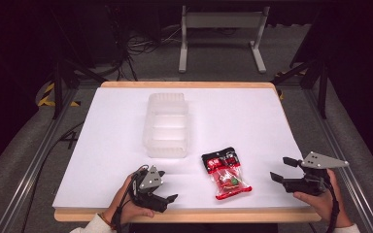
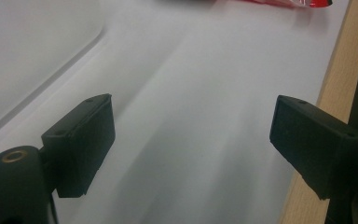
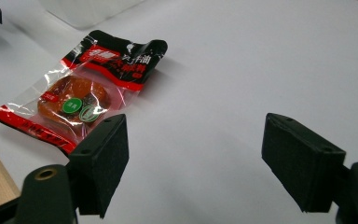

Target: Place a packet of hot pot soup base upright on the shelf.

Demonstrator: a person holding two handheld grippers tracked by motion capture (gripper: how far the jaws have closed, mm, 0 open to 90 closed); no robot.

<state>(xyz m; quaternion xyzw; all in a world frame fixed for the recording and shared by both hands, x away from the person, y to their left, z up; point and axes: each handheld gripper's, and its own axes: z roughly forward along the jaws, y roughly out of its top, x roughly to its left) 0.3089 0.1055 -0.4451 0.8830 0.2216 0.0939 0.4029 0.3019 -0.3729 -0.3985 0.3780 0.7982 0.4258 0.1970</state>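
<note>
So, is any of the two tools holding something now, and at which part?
Nothing is held. The left tool and the right tool both stand open over the table; the snack packet lies untouched between them.

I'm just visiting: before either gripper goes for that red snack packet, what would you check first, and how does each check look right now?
1. Left gripper jaws open, nothing between them: ok.
2. Right gripper jaws open, nothing between them: ok.
3. Snack packet lies flat on the white table, free of both grippers: ok.
4. Clear plastic container upright, nothing visible inside: ok.
5. Packet sealed: cannot tell.
</note>
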